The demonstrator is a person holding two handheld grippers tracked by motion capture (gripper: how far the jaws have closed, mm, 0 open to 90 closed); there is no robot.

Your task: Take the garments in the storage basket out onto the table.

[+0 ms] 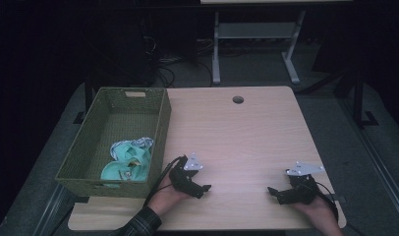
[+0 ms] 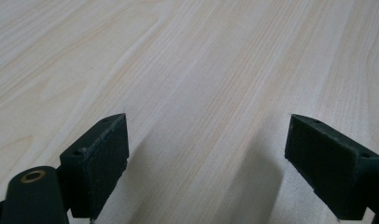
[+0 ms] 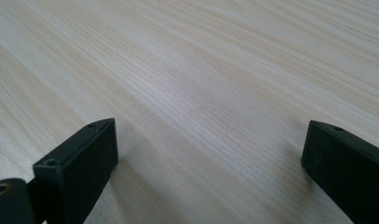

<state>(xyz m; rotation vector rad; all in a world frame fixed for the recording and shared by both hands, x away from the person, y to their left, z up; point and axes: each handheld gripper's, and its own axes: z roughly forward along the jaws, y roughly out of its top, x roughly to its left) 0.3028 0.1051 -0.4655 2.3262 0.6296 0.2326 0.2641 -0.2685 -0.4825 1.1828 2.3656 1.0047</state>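
Both grippers, left [image 1: 203, 189] and right [image 1: 272, 191], rest low in the frame on the table [image 1: 246, 132], jaws spread wide and holding nothing. Cloth [image 1: 128, 160] lies in the basket [image 1: 160, 128] at left, near the left gripper

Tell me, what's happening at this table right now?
A person holds a pair of tongs in each hand, low over the wooden table. The left tongs and the right tongs are both open and hold nothing. Beside the left hand, a green woven basket contains crumpled teal cloth.
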